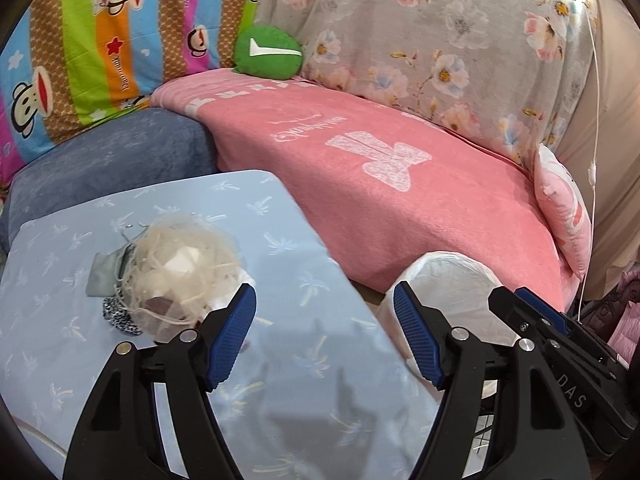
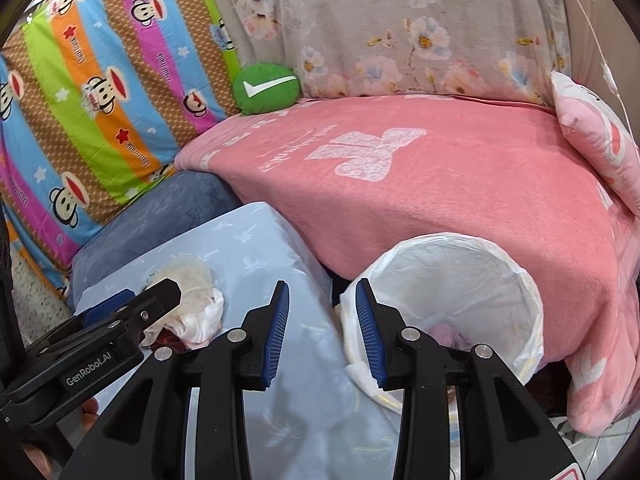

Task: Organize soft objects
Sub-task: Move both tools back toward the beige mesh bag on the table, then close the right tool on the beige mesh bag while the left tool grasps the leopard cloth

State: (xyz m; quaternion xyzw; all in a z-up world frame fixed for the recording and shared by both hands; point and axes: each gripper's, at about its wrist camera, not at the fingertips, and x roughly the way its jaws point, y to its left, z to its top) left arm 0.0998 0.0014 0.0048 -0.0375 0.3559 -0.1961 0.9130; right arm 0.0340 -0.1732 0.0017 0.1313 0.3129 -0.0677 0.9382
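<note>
A pile of soft things (image 1: 176,272) lies on a light blue palm-print cushion (image 1: 288,236): a cream net bundle, a grey-green cloth and a black-and-white knit piece. My left gripper (image 1: 324,288) is open just right of the pile, with nothing between its fingers. From the right wrist view the pile (image 2: 196,300) shows a white cloth, partly hidden by the left gripper (image 2: 148,296). My right gripper (image 2: 322,284) is open and empty over the cushion's edge, beside a white-lined bin (image 2: 516,272). Something pink (image 2: 444,330) lies in the bin (image 1: 444,276). The right gripper (image 1: 512,294) shows at lower right.
A pink blanket (image 1: 400,184) covers the sofa behind the bin. A green round cushion with a white tick (image 1: 268,54), a striped monkey-print pillow (image 1: 100,52), a grey floral quilt (image 1: 440,28), a pink pillow (image 1: 568,216) and a blue-grey cushion (image 1: 120,160) surround it. A white cable (image 1: 594,120) hangs at right.
</note>
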